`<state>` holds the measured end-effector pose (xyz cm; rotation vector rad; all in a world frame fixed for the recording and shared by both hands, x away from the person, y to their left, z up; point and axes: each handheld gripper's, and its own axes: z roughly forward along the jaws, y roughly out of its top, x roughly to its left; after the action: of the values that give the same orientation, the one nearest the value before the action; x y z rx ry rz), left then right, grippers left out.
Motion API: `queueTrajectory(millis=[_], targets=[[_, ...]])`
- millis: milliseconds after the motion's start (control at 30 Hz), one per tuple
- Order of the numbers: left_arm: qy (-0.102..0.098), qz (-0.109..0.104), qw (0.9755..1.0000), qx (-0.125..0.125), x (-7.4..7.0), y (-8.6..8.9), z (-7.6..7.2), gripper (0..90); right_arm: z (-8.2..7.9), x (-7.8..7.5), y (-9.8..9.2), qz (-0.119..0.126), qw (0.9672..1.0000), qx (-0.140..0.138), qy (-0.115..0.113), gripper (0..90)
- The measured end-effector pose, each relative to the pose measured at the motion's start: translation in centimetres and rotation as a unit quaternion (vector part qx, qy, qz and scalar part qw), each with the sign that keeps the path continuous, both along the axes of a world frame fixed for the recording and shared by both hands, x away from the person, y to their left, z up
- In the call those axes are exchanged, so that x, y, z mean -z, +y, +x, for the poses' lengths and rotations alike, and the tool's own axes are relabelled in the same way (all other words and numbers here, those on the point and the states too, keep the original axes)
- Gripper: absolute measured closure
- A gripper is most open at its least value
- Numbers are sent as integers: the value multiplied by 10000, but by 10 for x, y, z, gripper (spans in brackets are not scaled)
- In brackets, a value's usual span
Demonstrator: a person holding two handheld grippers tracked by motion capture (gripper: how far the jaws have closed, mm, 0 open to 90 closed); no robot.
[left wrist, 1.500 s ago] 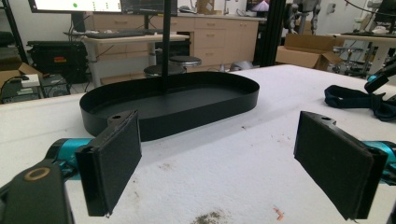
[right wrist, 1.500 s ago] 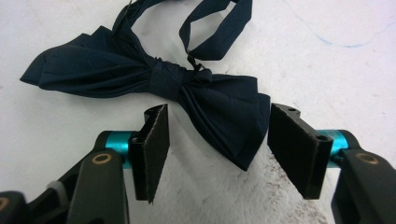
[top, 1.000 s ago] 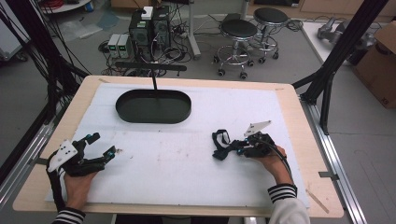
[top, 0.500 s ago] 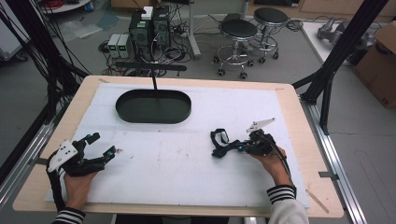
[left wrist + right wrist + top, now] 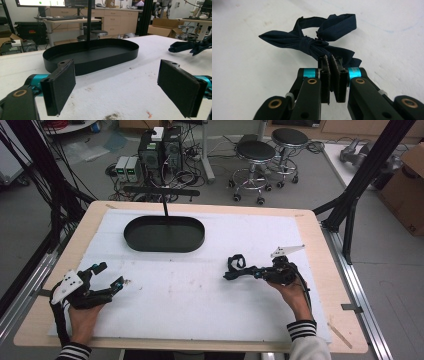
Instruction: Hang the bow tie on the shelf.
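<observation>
A dark navy bow tie (image 5: pixel 312 42) lies on the white mat (image 5: pixel 200 300), right of centre in the high view (image 5: pixel 235 264). My right gripper (image 5: pixel 329 58) is shut on the tie's near wing, and its pads pinch the cloth. The high view shows that gripper (image 5: pixel 250 271) pointing left, low over the mat. My left gripper (image 5: pixel 111 274) rests at the mat's left edge with its jaws wide open. Nothing is between its pads (image 5: pixel 60 87). A black oval tray (image 5: pixel 150 247) sits empty at the back and faces the left gripper (image 5: pixel 120 85).
A thin black post (image 5: pixel 165 207) rises at the tray's far rim. The tray wall (image 5: pixel 100 62) stands a short way ahead of the left gripper. Stools, computers and cables stand on the floor beyond the table's back edge.
The right gripper has tilted a little at the bow tie, and its grey plate stands at a different angle. The left hand and the tray have not moved.
</observation>
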<state>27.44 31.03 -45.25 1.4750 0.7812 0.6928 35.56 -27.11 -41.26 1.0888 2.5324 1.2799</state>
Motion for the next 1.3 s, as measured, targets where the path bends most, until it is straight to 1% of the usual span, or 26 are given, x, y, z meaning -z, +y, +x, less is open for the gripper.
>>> queueTrajectory(millis=[100, 133, 167, 233, 267, 300, 333, 367, 400, 433, 500, 533, 567, 633, 733, 933, 967, 1000, 1100, 1133, 1300], targets=[[-6, -3, 10000, -9, 0, 0, 0, 152, -2, -4, 2, 145, 9998, 19, -131, 860], [-5, -4, 10000, -2, 0, 0, 0, 152, -4, -7, 4, 231, 9994, 13, -245, 860], [-5, -5, 10000, -3, 0, 0, 0, 152, -4, -7, 4, 231, 9994, 13, -245, 860], [-5, -5, 10000, -2, 0, 0, 0, 152, -6, -12, 8, 319, 9986, 43, -425, 860], [-5, -4, 10000, -2, 0, 0, 0, 152, -6, -12, 8, 319, 9986, 43, -425, 860], [-5, -6, 10000, -2, 0, 0, 0, 152, -5, -13, 10, 328, 9981, 41, -526, 859], [-6, -5, 10000, -2, 0, 0, 0, 152, -5, -15, 12, 365, 9976, 28, -581, 860], [-4, -4, 10000, -1, 0, 0, 0, 152, -5, -19, 16, 403, 9967, 43, -704, 859], [-6, -4, 10000, -2, 0, 0, 0, 152, -5, -21, 19, 430, 9961, 49, -764, 859], [-6, -5, 10000, -2, 0, 0, 0, 152, -5, -21, 19, 430, 9961, 49, -764, 859], [-6, -5, 10000, 0, 0, 0, 0, 152, -5, -27, 24, 470, 9953, 50, -847, 859], [-9, -6, 10000, -2, 0, 0, 0, 152, -4, -34, 30, 539, 9935, 16, -1006, 859], [-9, -7, 10000, 1, 0, 0, 0, 152, -4, -34, 30, 539, 9935, 16, -1006, 859], [-12, 3, 10000, -1, 0, 0, 0, 152, -4, -42, 36, 560, 9922, 14, -1112, 859], [-10, 1, 10000, 1, 0, 1, 0, 152, -2, -49, 44, 570, 9906, -4, -1242, 859], [-5, -29, 10000, 4, 0, 1, 0, 152, 4, -62, 60, 601, 9885, -74, -1389, 859], [-9, -12, 10000, 3, 0, 1, 0, 152, 6, -65, 66, 597, 9878, -94, -1436, 859], [-7, -9, 10000, 6, 0, 1, 0, 152, 6, -65, 66, 597, 9878, -94, -1436, 859], [-4, -34, 10000, 6, 0, 1, 0, 152, 9, -69, 74, 629, 9856, -114, -1568, 859], [-5, -36, 10000, 6, 0, 1, 0, 152, 10, -71, 77, 656, 9854, -102, -1567, 859], [0, -41, 10000, 7, 0, 1, 0, 152, 15, -76, 89, 730, 9813, -47, -1778, 859]])
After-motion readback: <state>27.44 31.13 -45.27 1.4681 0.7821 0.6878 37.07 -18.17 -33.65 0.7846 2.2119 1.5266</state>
